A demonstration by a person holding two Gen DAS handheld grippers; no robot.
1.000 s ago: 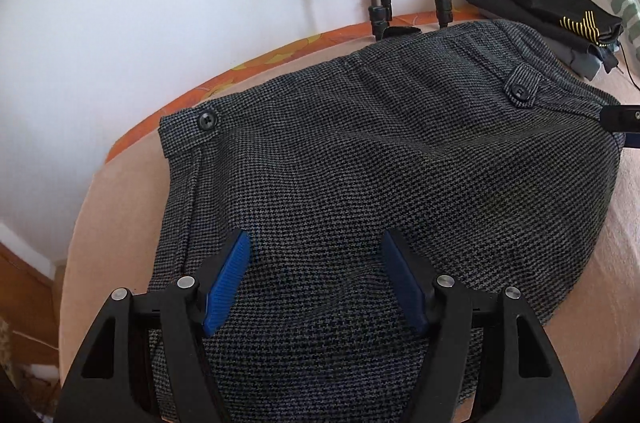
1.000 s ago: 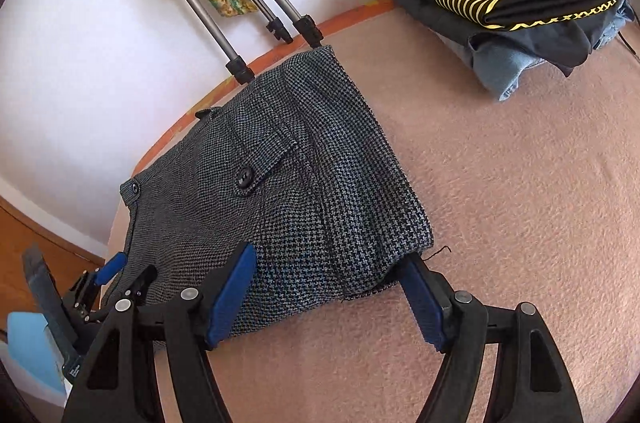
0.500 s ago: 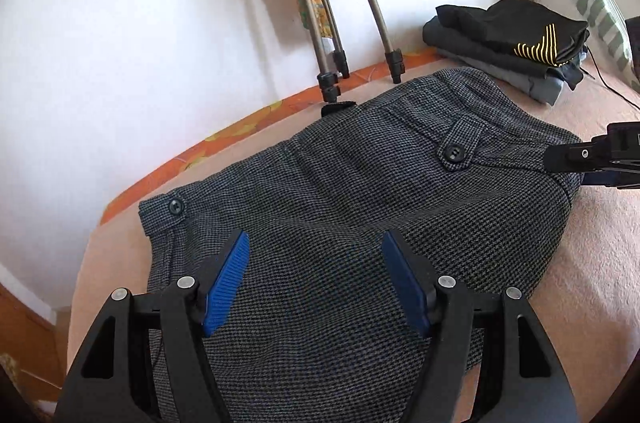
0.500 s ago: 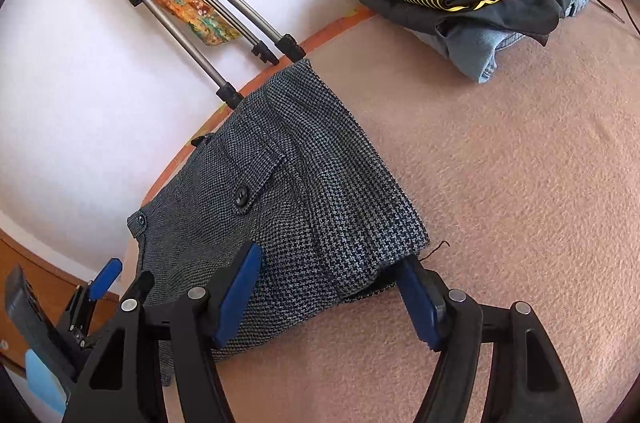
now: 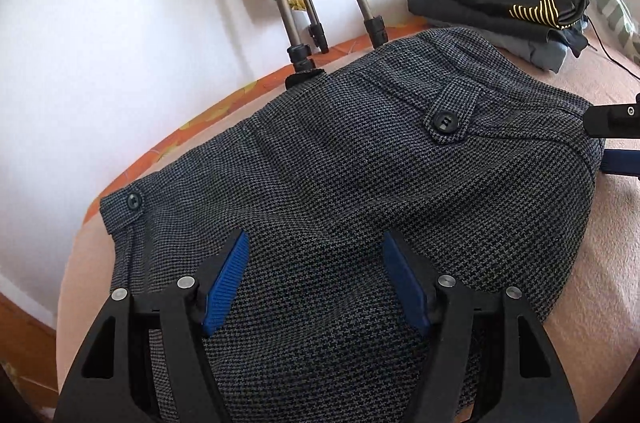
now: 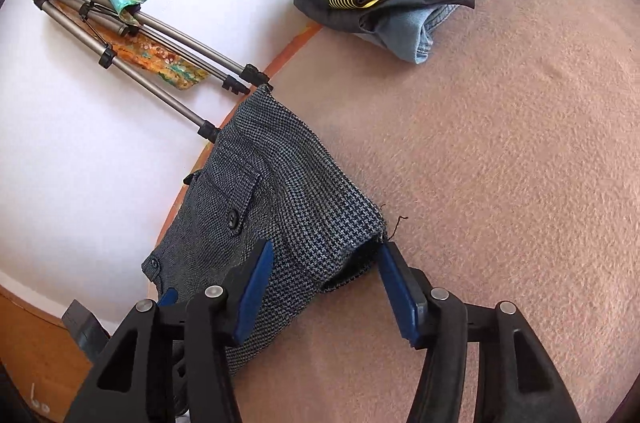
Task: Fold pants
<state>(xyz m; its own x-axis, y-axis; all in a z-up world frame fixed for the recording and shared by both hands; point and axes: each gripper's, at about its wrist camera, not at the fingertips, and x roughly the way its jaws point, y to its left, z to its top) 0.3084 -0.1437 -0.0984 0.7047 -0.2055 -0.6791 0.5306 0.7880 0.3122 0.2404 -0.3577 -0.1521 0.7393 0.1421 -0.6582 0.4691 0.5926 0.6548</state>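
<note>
While the houndstooth pants (image 5: 360, 191) lay folded on the pink bed (image 6: 500, 163), left claw (image 5: 314, 263) gaped wide above their middle; right claw (image 6: 324, 267) gaped wide, empty, astride the hem corner. Step judged: final fold. Next: nip edges, carry over.

The pants (image 5: 360, 191) are a grey-and-black houndstooth weave with black buttons (image 5: 445, 122). Both the left claw (image 5: 316, 283) and the right claw (image 6: 326, 287) are black with blue pads, and the bed (image 6: 500, 163) is salmon pink. At 1 o'clock, the folded pile (image 5: 504, 11) is black with yellow stripes over grey and denim blue.
</note>
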